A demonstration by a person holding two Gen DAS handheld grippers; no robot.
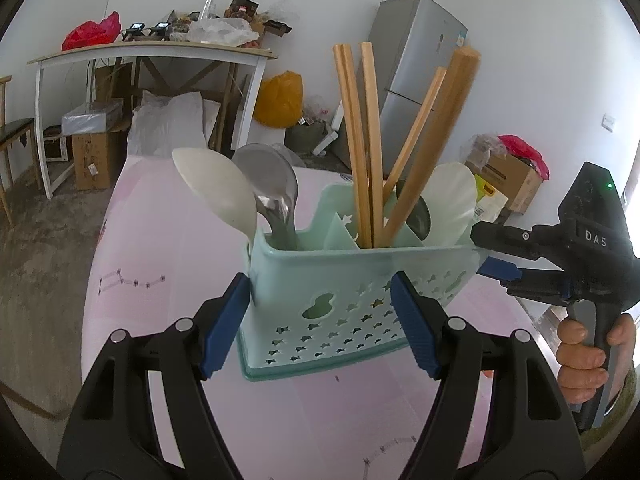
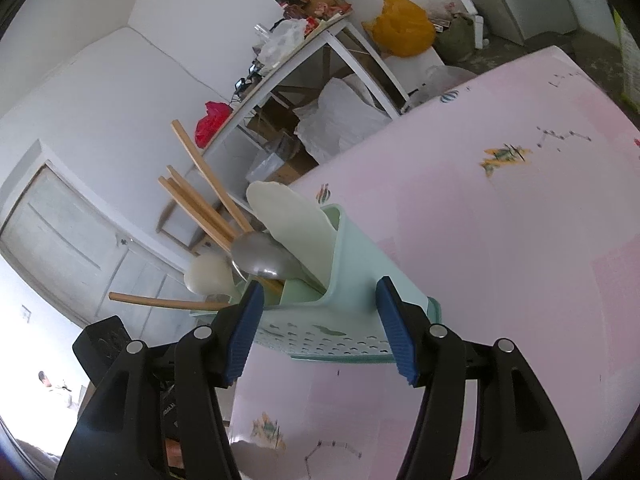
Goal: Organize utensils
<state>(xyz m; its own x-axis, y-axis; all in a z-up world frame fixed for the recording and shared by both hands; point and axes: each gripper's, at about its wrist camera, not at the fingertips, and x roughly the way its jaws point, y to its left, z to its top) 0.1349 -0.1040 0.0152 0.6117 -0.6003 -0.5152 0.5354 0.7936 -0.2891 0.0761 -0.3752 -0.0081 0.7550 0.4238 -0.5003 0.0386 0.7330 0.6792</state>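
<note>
A mint-green perforated caddy stands on the pink table. It holds two white spoons, a metal spoon, several wooden chopsticks and a thick wooden handle. My left gripper is open just in front of the caddy's long side, its pads level with the wall. My right gripper, held by a hand, is at the caddy's right end. In the right wrist view this gripper is open, straddling the end of the caddy without a clear press, with the metal spoon just beyond.
A cluttered white side table stands behind, with boxes and bags under it. A grey fridge and a yellow bag are at the back, and a cardboard box at the right. Bare pink tabletop stretches right of the caddy.
</note>
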